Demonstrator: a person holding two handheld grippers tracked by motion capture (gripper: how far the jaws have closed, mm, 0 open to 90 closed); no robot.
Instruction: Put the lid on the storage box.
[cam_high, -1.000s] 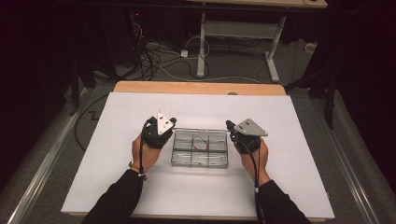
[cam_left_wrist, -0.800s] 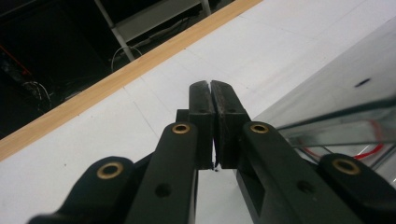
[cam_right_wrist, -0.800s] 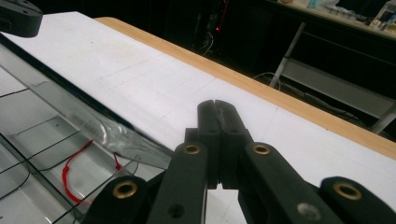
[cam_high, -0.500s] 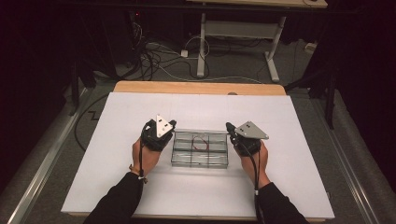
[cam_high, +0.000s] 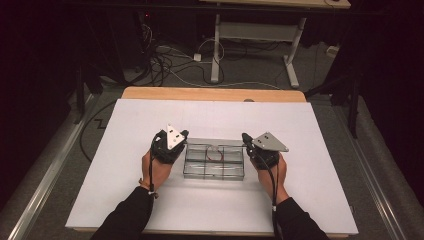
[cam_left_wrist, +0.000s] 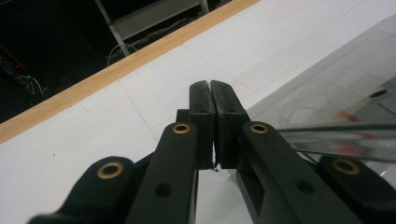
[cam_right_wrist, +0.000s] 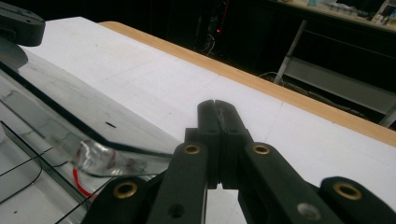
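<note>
Both pairs of black jaws are sitting fully closed, pad against pad, and are holding nothing. The left gripper is resting just beside the left end of a clear plastic compartment box, whose raised transparent lid is slanting across the right of the left gripper view; the right gripper is resting just beside the box's right end, with the lid's rounded corner lying to its left in the right gripper view. Whether either gripper is touching the box cannot be told. In the high view, the left gripper and right gripper are flanking the box, each gripper being carried by a hand emerging from a dark sleeve. A thin red loop is lying inside the box's middle compartments. The box is standing near the centre of a white sheet that is covering the table, leaving a strip of pale wooden edge showing along the far side. Beyond the table, the room is lying in darkness: grey carpeted floor, a tangle of cables, and the white metal legs of a second desk are catching what light there is.
</note>
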